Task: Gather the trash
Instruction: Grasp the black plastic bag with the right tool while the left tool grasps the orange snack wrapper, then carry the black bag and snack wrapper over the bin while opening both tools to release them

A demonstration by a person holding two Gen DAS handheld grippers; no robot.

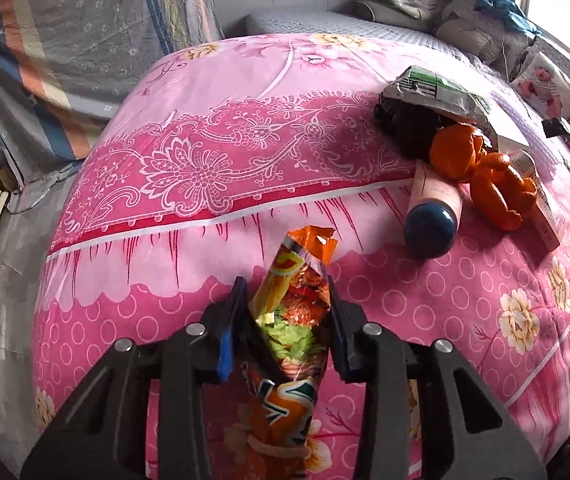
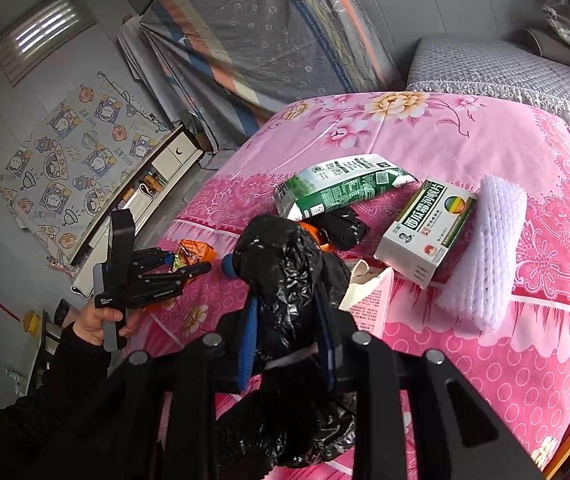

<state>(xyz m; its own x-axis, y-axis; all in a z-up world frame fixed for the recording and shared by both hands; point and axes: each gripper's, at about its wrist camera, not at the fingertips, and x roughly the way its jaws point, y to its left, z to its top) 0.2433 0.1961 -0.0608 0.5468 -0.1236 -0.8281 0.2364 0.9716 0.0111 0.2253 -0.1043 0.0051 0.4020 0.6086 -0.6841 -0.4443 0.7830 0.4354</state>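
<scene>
Both grippers are matte black plastic frames with angular cut-out arms and round silver screw heads at the joints. The left gripper (image 1: 285, 292) has black fingers (image 1: 241, 300) edged with a bright blue strip along the inner pad. The right gripper (image 2: 285, 308) is built the same way, its blue-edged fingers (image 2: 249, 332) bearing a grey patch near the base. Seen from the side beside the pink bedspread (image 2: 465, 136), the left one has small white lettering and a grey handle, with a dark knitted sleeve (image 2: 73, 364) behind the hand (image 2: 99, 322).
</scene>
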